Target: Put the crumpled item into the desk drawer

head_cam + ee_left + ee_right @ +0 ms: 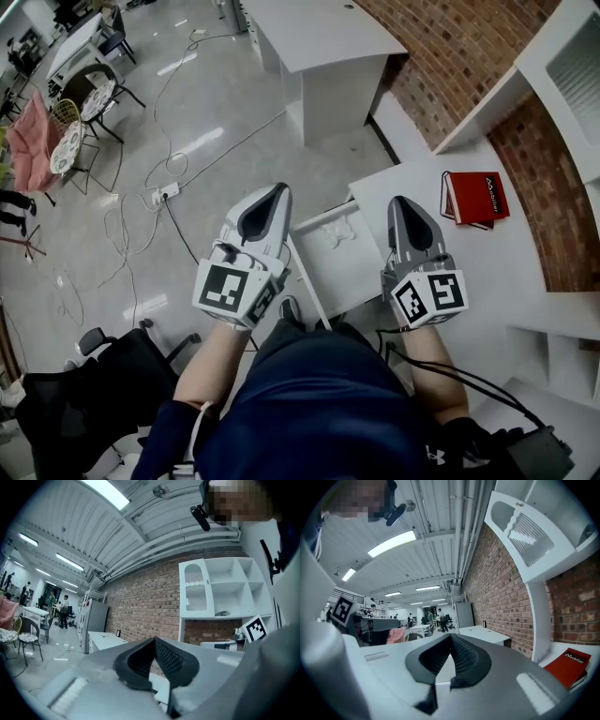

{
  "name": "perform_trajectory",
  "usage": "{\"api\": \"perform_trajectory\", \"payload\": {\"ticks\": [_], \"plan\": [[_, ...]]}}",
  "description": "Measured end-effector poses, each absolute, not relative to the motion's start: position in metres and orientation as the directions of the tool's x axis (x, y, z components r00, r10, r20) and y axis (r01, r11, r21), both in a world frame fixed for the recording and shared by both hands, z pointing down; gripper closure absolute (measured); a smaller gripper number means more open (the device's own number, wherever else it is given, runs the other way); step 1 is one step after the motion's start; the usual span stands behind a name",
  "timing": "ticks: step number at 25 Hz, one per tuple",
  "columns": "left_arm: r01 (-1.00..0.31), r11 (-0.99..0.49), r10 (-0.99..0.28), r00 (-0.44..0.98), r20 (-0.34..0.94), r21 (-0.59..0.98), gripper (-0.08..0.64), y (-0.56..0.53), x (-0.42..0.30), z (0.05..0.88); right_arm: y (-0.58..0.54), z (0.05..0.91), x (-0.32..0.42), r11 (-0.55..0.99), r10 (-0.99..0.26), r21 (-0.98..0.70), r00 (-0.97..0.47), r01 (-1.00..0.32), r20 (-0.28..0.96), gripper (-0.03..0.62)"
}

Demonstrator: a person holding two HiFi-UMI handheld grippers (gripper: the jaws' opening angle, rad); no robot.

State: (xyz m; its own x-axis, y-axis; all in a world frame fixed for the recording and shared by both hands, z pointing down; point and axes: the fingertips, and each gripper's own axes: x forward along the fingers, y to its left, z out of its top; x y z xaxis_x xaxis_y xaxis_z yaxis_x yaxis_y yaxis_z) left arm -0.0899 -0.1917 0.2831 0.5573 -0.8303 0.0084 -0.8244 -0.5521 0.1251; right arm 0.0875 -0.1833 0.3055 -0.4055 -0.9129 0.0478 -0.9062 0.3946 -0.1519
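A white crumpled item [339, 233] lies inside the open desk drawer [349, 278], near its far end. The drawer stands pulled out from the white desk [469, 253], between my two grippers. My left gripper [278, 191] is held above the floor just left of the drawer, its jaws shut with nothing between them [153, 640]. My right gripper [401, 202] hovers over the desk edge just right of the drawer, also shut and empty [450, 635]. Both gripper views look out level across the room, and neither shows the drawer's inside.
A red book [475, 197] lies on the desk by the brick wall [441, 56]. A second white desk [319, 42] stands farther off. Cables and a power strip [169, 192] lie on the floor at left. A black chair [84, 394] is at lower left, and white shelves [562, 56] are at right.
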Motion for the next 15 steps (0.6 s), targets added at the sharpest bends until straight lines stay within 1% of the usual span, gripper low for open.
{"api": "perform_trajectory", "payload": {"ticks": [4,15], "plan": [[-0.849,-0.515,-0.852,0.522,0.036,0.113,0.558,-0.192,-0.099,0.283,-0.183,0.304,0.084,0.395,-0.913,-0.135,-0.404,-0.909,0.048,0.591],[-0.847,-0.519,-0.849,0.527,0.042,0.116,0.558,-0.195,-0.103,0.293,-0.186,0.305,0.079,0.390,-0.917,-0.113,-0.397,-0.914,0.044,0.591]]}}
